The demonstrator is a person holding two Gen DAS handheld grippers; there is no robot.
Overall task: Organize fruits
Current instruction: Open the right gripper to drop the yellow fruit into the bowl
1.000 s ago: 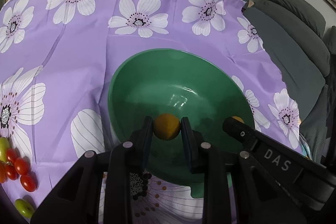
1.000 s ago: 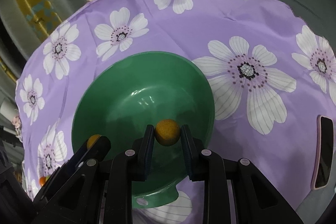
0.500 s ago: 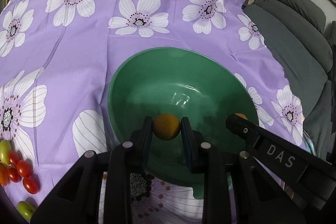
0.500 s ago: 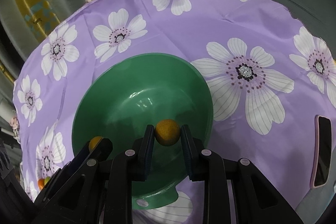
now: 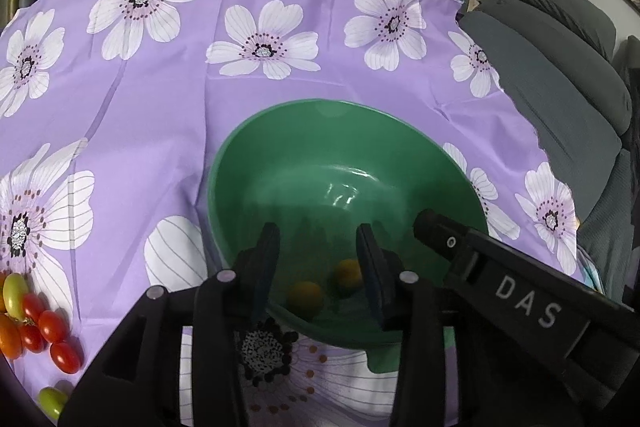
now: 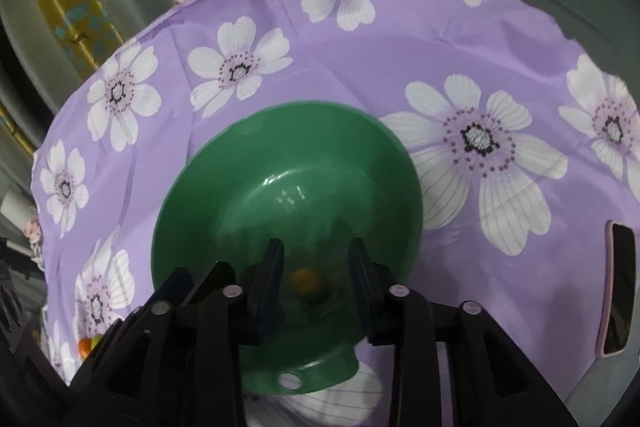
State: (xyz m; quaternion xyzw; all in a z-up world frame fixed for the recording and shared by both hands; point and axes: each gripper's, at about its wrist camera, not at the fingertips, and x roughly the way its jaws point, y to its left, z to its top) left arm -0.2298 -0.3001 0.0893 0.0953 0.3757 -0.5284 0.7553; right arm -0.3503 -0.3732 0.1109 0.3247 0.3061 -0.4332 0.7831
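Two small round orange fruits [image 5: 306,294] lying loose at bottom of glossy green bowl [image 5: 320,131], left gripper [image 5: 318,241] and right gripper [image 6: 314,255] jaws just opened, nothing held, purple floral tablecloth [image 5: 160,131] underneath.

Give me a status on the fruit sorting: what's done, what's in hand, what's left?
Done: two orange fruits lie loose in the green bowl. In hand: nothing. The left gripper and the right gripper have just been opening above the bowl, and neither has anything between its pads. Left: the cluster of red and green tomatoes on the purple cloth, out to the left of the bowl.
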